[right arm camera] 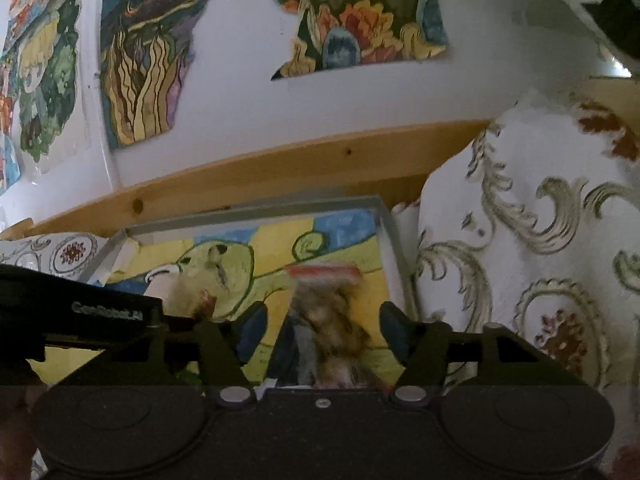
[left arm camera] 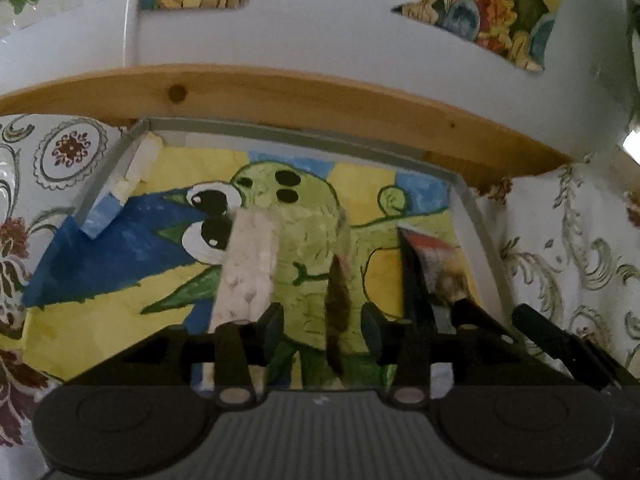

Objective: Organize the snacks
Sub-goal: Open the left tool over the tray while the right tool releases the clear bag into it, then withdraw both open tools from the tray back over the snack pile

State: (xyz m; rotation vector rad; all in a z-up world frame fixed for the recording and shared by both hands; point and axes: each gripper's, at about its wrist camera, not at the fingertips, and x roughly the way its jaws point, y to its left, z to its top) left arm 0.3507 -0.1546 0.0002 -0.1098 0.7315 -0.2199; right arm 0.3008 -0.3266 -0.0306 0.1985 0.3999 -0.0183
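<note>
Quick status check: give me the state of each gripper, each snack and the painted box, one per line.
Left hand-held gripper: jaws apart, either side of the thin brown snack, contact unclear.
Thin brown snack: upright, edge-on.
White snack: upright in the box.
Right hand-held gripper: jaws apart around the packet, not visibly touching.
Red-topped snack packet: upright, blurred.
Painted box: open.

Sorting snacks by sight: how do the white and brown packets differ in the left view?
The white packet is pale, pebbled, showing a broad face; the brown packet is dark and edge-on. The white packet sits beside the left claw, the brown packet between its fingers. Both are over the painted tray.
</note>
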